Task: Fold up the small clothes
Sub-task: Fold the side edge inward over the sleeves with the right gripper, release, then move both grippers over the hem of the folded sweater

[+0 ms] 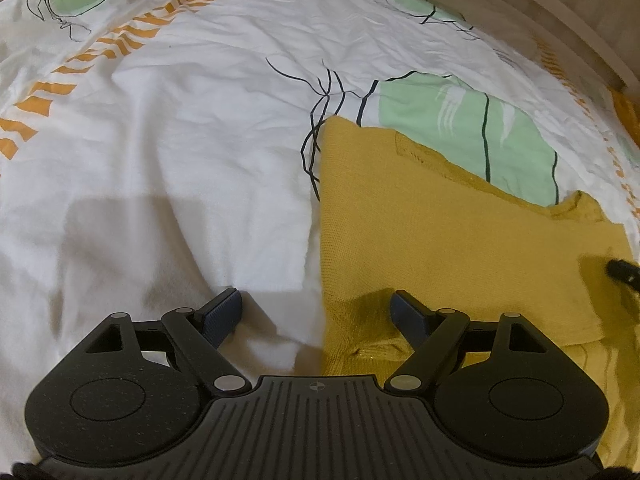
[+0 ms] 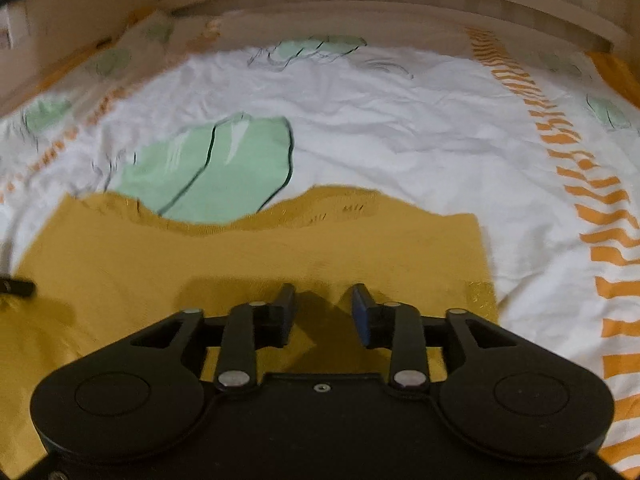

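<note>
Two black two-finger grippers hang over a mustard-yellow knitted garment (image 1: 460,248) that lies flat on a wrinkled white bedsheet printed with green leaf shapes, thin black lines and orange striped bands (image 1: 180,120). The garment sits towards the near edge of the bed, well apart from the pale wooden headboard (image 2: 380,4) that runs along the far edge.

The left gripper (image 1: 316,308) has its jaws spread wide with nothing between them. It straddles the garment's left edge: its right finger is over the yellow knit, its left finger over bare white sheet. Whether either fingertip touches the cloth cannot be told. In the left wrist view the garment's upper left corner lies on the black line print, and its top edge slants down to the right across a large green leaf patch. A folded layer shows near the garment's lower right, and the dark tip of the other gripper appears at the right edge of that view.

The right gripper (image 2: 324,312) is also parted, more narrowly, and holds nothing. Both of its fingers are above the yellow knit, casting a shadow on it. In the blurred right wrist view the garment's wavy top edge dips over the green leaf patch, and its right edge ends short of the orange striped band.
</note>
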A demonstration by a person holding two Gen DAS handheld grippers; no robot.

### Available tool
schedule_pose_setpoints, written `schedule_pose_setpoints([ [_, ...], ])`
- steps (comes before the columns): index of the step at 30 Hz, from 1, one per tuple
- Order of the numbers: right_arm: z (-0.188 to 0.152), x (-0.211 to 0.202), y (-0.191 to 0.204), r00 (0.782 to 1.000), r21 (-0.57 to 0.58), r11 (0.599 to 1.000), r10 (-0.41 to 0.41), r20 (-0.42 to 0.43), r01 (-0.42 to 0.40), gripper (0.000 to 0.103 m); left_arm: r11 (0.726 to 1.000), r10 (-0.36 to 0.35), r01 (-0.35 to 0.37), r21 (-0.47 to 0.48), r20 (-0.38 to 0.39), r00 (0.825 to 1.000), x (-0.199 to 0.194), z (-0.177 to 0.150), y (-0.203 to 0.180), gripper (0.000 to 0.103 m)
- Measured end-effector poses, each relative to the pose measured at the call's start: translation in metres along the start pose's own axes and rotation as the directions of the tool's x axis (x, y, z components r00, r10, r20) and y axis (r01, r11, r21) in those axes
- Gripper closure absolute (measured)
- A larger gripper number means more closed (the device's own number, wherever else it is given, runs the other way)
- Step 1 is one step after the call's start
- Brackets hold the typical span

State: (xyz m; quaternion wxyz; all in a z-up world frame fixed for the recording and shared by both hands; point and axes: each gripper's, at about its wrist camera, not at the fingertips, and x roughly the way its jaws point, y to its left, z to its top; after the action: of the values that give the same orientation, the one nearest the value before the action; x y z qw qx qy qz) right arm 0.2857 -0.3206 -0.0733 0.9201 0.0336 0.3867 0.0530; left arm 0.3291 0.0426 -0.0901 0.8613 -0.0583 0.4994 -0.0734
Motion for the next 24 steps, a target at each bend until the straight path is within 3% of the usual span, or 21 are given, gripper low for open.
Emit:
schedule_pose_setpoints([
  [9, -0.005, -0.035, -0.046, 0.997, 0.166, 0.985, -0.051, 0.065, 0.040, 0.054, 1.000, -0.008, 0.008, 0.005, -0.003, 1.000, -0.001, 0.000, 0.000, 0.022],
  [17, -0.039, -0.072, -0.051, 0.998, 0.191, 0.980, -0.059, 0.016, 0.055, 0.047, 0.999, -0.035, 0.035, -0.019, 0.029, 0.999, -0.013, -0.015, 0.009, 0.022],
  [24, -0.063, -0.111, -0.039, 0.998, 0.182, 0.982, -0.054, 0.041, 0.046, 0.040, 0.999, -0.022, 0.024, -0.046, 0.037, 0.999, -0.029, -0.038, 0.018, 0.022],
])
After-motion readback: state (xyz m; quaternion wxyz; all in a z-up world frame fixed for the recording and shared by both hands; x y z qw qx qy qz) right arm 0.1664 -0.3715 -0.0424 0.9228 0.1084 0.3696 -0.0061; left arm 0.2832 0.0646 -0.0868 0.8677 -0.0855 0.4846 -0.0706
